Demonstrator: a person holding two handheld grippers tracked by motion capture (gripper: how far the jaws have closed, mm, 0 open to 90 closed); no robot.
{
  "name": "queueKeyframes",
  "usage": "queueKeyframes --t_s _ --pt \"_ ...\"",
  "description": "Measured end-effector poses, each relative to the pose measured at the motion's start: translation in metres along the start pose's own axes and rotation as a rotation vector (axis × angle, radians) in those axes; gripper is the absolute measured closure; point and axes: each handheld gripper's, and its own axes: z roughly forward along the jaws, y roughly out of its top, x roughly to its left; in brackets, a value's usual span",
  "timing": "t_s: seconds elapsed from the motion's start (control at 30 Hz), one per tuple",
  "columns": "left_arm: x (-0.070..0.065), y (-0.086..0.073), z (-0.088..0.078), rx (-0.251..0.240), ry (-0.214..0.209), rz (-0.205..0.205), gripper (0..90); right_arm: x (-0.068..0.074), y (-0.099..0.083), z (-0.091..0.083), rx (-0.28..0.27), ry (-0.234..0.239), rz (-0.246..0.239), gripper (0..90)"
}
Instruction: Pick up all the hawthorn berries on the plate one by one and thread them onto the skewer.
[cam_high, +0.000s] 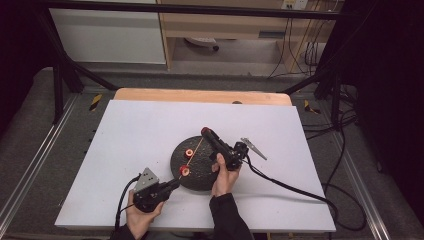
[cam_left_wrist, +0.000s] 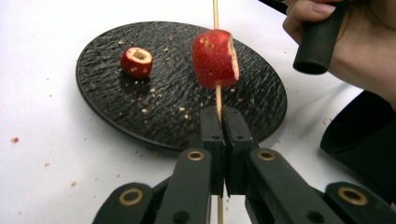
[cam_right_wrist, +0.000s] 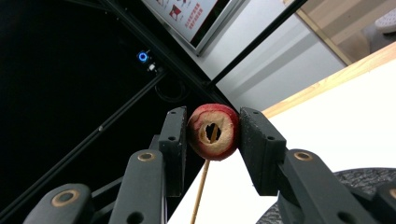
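Observation:
A black round plate (cam_high: 200, 181) (cam_left_wrist: 112, 107) lies on the white table top. My left gripper (cam_high: 175, 184) (cam_left_wrist: 223, 116) is shut on the lower end of a thin wooden skewer (cam_high: 196, 149) (cam_left_wrist: 215, 11). A red cored fruit piece (cam_high: 184, 171) (cam_left_wrist: 215, 58) is threaded on it just above the jaws. A second red piece (cam_high: 189, 153) (cam_left_wrist: 137, 61) sits loose on the plate. My right gripper (cam_high: 206, 132) (cam_right_wrist: 213, 122) is shut on a third hollowed red piece (cam_right_wrist: 214, 131) at the skewer's far end. The skewer (cam_right_wrist: 201, 189) shows through that piece's hole.
Crumbs dot the plate and the white board (cam_high: 130, 135) around it. A wooden table edge (cam_high: 200, 95) runs along the back. The right gripper's cable (cam_high: 290, 187) trails off to the right. Metal frame rails (cam_high: 30, 170) flank the table.

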Motion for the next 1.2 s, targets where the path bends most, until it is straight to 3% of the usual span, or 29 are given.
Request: queueKeyframes --t_s 0.23,0.53,0.77,1.2 --pt "-0.006 0.001 0.003 -0.016 0.021 -0.003 88.3 0.003 0.005 -0.002 -0.015 0.010 -0.004 63.9" --pt "-0.015 0.000 0.005 -0.020 0.034 -0.057 88.3 0.002 0.003 0.000 -0.049 -0.001 -0.020 64.2" --pt "-0.020 0.007 0.012 -0.022 0.047 -0.063 88.3 0.002 0.001 -0.001 -0.032 0.000 -0.008 64.1" --pt "-0.014 0.029 0.027 -0.035 0.035 -0.074 88.3 0.004 -0.003 -0.005 0.014 0.003 -0.015 64.1"
